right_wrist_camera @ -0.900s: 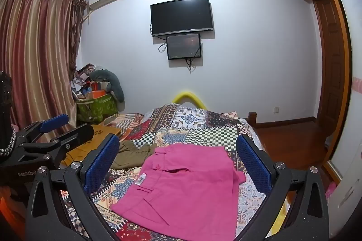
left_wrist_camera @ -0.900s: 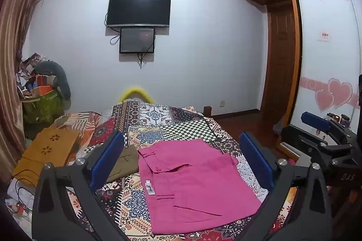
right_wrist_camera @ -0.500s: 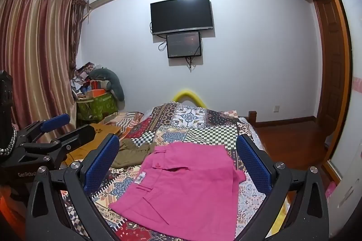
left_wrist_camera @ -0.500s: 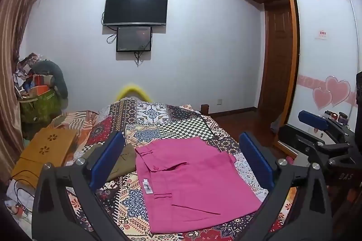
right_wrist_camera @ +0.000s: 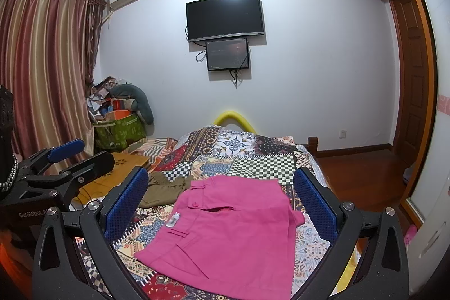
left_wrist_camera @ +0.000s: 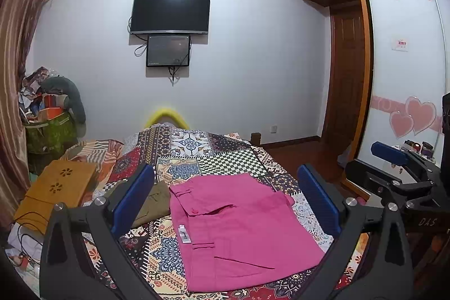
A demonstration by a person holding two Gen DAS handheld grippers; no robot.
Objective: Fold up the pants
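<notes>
Left gripper [left_wrist_camera: 225,198] spread wide, blue pads far apart, nothing between them; right gripper [right_wrist_camera: 222,201] likewise fully parted and empty. Both held above the near end of the bed, clear of the cloth, with each one visible at the edge of the other's view.

Just beyond the fingers, pink pants [left_wrist_camera: 239,226] lying flat on the patchwork bedspread [left_wrist_camera: 213,156], already doubled into a compact rectangle, waistband with its button and white tag [left_wrist_camera: 183,235] toward the left, one layer edge running across the top. Touching no gripper. Beside the waistband, on the left, a crumpled olive garment [left_wrist_camera: 153,200]; farther left, a tan wooden board [left_wrist_camera: 56,187].

Farther off, a yellow curved rail [left_wrist_camera: 166,114] at the bed's far end, then the wall with its television [left_wrist_camera: 171,11].

Judged stage: late, folds apparently laid, hands released. Next move, if another fold is wanted: descending to one short edge, pinching both layers together at two corners, carrying them across evenly to avoid skewing the stack.
</notes>
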